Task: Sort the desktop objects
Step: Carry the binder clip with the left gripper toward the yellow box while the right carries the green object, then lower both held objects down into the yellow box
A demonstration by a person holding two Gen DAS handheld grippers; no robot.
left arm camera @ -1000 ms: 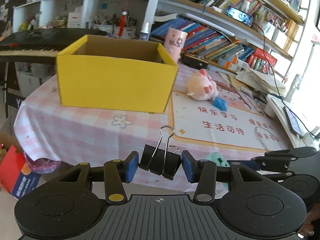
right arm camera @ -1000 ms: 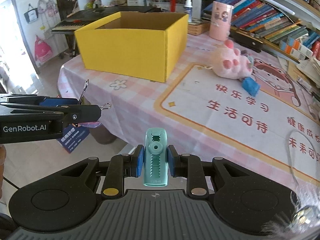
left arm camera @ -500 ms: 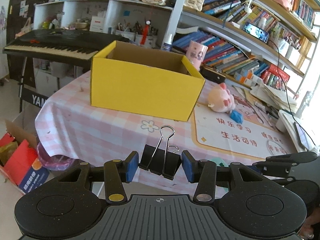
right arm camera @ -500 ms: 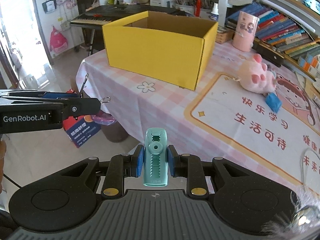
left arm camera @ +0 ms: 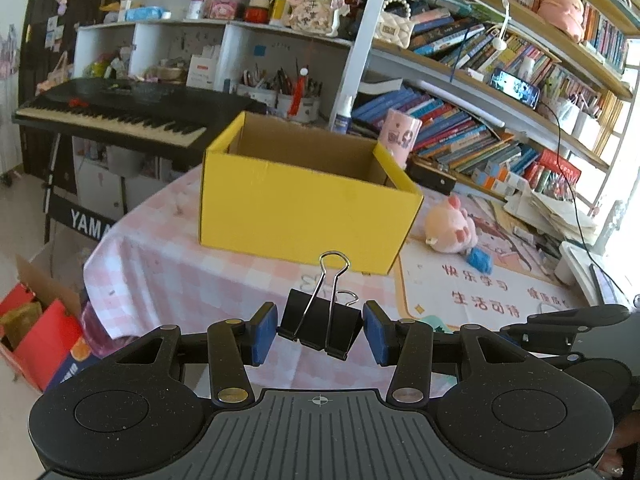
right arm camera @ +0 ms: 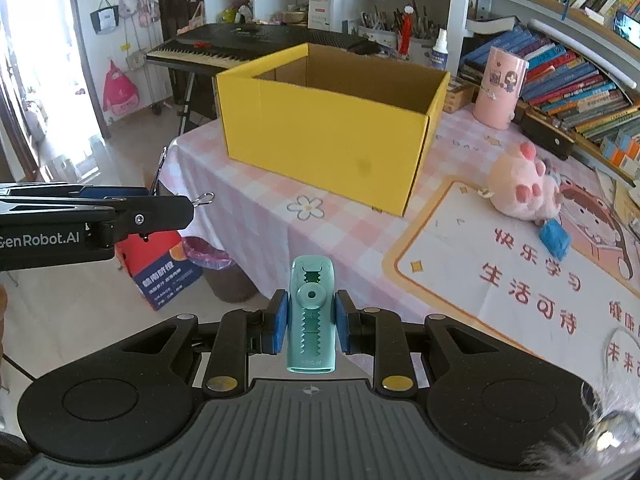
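My left gripper (left arm camera: 320,330) is shut on a black binder clip (left arm camera: 318,324) with silver wire handles. My right gripper (right arm camera: 311,322) is shut on a mint-green correction tape (right arm camera: 311,316). Both hang in the air off the near edge of the pink checked table (left arm camera: 192,264). An open yellow cardboard box (left arm camera: 304,196) stands on the table ahead of both grippers; its inside bottom is hidden. In the right wrist view the box (right arm camera: 332,128) is up and ahead, and the left gripper (right arm camera: 176,210) reaches in from the left with the clip's handles showing.
A pink plush pig (right arm camera: 524,188) and a small blue object (right arm camera: 554,238) lie right of the box on a printed desk mat (right arm camera: 520,272). A pink cylinder cup (right arm camera: 500,88), bookshelves, a keyboard piano (left arm camera: 112,114) and floor boxes (left arm camera: 40,336) surround the table.
Both grippers have pulled back and risen a little, so the yellow box and the table look smaller and farther. Each keeps its hold on its object.
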